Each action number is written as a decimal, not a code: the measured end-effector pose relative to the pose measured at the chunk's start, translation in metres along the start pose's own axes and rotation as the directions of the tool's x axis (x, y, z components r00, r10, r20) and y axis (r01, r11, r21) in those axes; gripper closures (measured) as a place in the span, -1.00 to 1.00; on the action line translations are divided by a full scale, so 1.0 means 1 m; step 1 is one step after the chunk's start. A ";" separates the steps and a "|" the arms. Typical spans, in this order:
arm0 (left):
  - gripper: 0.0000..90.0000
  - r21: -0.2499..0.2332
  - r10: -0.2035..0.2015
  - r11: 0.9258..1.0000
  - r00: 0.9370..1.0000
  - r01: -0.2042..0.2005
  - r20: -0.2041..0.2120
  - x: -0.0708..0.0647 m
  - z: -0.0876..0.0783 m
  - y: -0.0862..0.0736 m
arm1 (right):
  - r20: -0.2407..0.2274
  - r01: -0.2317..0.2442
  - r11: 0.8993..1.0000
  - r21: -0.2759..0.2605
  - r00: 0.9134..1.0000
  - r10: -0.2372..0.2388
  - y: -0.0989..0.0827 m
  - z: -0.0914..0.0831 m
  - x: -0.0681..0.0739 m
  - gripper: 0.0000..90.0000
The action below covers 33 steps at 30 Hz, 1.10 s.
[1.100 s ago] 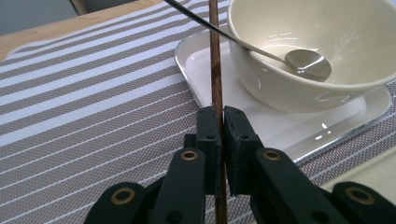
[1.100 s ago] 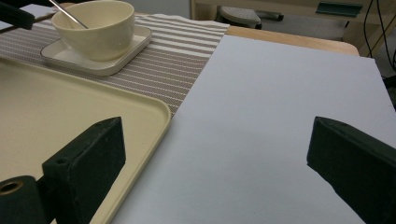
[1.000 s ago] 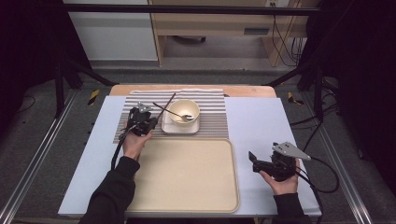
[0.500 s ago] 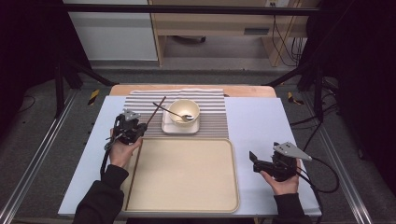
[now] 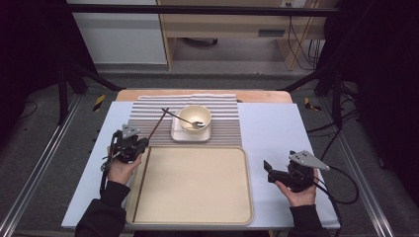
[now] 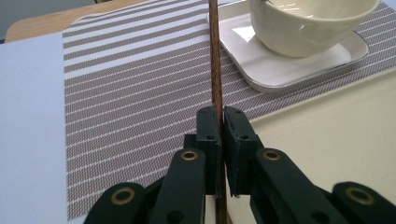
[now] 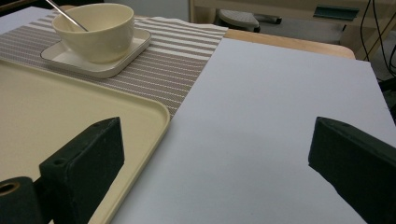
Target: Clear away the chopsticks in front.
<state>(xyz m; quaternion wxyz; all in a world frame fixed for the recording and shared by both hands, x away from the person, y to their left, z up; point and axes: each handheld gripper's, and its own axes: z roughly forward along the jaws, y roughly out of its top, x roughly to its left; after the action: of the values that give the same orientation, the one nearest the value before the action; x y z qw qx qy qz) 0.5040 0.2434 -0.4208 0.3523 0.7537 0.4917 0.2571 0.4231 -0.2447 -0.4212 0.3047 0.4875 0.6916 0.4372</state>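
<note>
Chopsticks (image 5: 150,150), dark and thin, are pinched in the left gripper (image 5: 129,145) over the left edge of the tray (image 5: 197,217), tips slanting toward the bowl (image 5: 194,118). To place them well, lower the whole length level inside the tray rim, then let go; tilted, they may roll. The right gripper (image 5: 269,170) rests spread wide and empty beside the tray.

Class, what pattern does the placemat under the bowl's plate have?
Brown and white stripes on the placemat, clearest in the left gripper view.

Even overhead light, dark surroundings
</note>
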 end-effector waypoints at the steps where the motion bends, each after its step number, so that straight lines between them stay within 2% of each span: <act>1: 0.89 -0.003 0.000 1.000 1.000 0.000 -0.004 0.000 -0.002 -0.002 | 0.000 0.000 1.000 -0.001 1.000 0.000 0.000 0.000 0.000 -0.91; 9: 0.89 -0.005 -0.026 1.000 1.000 0.026 -0.003 -0.001 -0.016 -0.017 | 0.000 -0.002 1.000 -0.011 1.000 0.002 0.000 -0.002 0.000 -0.91; 22: 0.89 -0.036 -0.043 0.998 0.999 0.042 -0.025 -0.019 -0.047 -0.043 | 0.000 -0.005 1.000 -0.012 1.000 0.005 0.000 -0.004 0.000 -0.92; 33: 0.89 -0.027 -0.062 0.998 0.996 0.061 -0.056 -0.030 -0.055 -0.059 | -0.003 -0.007 1.000 -0.004 1.000 0.007 -0.001 -0.002 0.001 -0.92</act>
<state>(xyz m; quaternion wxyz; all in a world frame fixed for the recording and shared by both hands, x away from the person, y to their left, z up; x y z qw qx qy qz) 0.4196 0.2466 -0.4341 0.3556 0.7260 0.5212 0.2736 0.4207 -0.2449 -0.4214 0.3032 0.4888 0.6894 0.4403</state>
